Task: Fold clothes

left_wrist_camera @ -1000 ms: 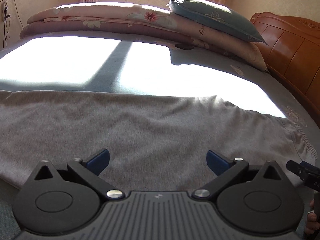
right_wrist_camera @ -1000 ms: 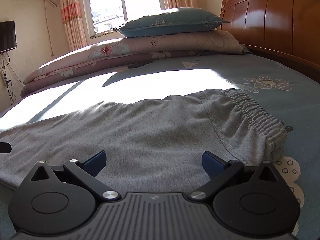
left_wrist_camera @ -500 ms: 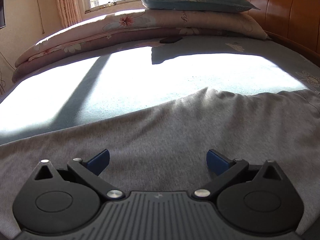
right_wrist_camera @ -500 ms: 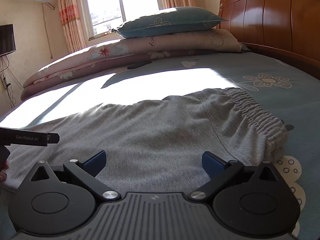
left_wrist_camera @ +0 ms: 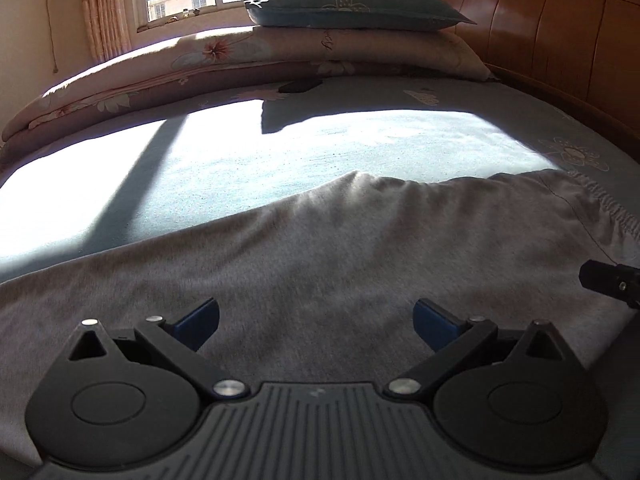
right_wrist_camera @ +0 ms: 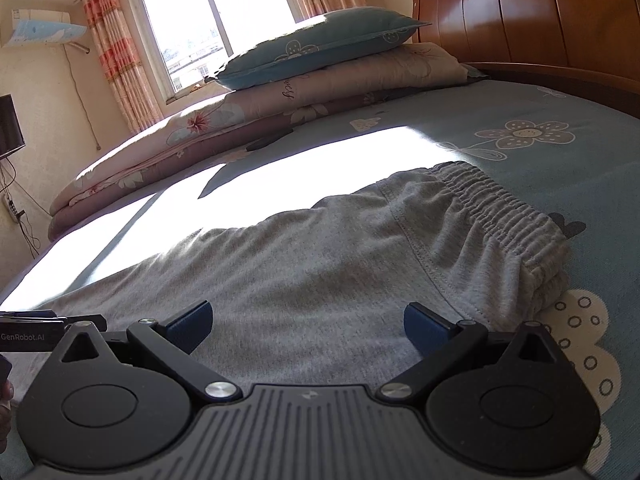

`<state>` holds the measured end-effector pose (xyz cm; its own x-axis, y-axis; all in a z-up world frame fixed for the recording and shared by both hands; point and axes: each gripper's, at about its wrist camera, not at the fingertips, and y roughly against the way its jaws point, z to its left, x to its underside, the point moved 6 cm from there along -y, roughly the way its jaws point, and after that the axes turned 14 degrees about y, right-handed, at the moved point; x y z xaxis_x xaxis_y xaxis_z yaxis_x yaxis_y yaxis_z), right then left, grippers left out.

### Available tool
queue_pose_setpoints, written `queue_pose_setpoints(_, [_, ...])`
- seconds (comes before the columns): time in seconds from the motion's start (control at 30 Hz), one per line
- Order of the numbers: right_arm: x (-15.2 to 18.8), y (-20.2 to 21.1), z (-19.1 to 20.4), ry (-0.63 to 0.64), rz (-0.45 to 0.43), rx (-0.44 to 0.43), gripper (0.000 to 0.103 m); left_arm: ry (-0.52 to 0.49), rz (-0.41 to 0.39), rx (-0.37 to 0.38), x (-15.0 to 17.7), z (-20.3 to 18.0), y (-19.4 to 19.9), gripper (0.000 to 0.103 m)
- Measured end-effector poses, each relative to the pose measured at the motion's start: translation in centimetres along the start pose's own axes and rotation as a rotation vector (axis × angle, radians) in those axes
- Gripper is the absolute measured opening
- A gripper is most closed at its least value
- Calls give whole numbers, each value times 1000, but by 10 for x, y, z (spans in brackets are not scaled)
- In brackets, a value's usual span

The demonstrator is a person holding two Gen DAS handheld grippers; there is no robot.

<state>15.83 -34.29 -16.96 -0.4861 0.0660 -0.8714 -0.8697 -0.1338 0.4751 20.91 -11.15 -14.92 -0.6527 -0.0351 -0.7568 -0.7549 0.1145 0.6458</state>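
Grey trousers (right_wrist_camera: 320, 264) lie flat across a blue bed sheet (right_wrist_camera: 560, 168) — their leg ends run out of view. Left gripper (left_wrist_camera: 316, 320) and right gripper (right_wrist_camera: 306, 322) hover above them, jaws wide, holding nothing. Beyond, a pillow (right_wrist_camera: 320, 46) tops folded quilts (right_wrist_camera: 240, 120) — nothing blocks the cloth.

The trousers (left_wrist_camera: 360, 264) run off the left edge in the left wrist view, so their leg ends are unseen. The right gripper (left_wrist_camera: 610, 282) shows only as a black tip at the right edge. In the right wrist view, the left gripper (right_wrist_camera: 36, 330) is cut off at the left edge, its jaws hidden. The hand (right_wrist_camera: 5, 400) below it is a mere sliver.
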Motion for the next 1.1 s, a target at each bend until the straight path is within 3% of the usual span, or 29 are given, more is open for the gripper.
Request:
queue_pose_setpoints(0.1, [0,0,-1,1,2,6,103,-17,29,-1,16,-11,-3,102])
queue_pose_setpoints(0.3, [2,0,-2,5,6,20,103,172,112,60,33,11,4,102])
queue_pose_setpoints(0.5, [3,-2,0,26,13,41,103,227,69,33,19,44,18,102])
queue_pose_setpoints(0.67, [5,-4,5,81,24,73,103,291,92,-27,30,74,14,102])
queue_pose_setpoints(0.87, [5,-5,4,77,24,71,103,263,76,-20,42,81,36,102])
queue_pose_setpoints(1.1, [6,-3,4,78,22,67,103,312,8,-111,8,116,32,102])
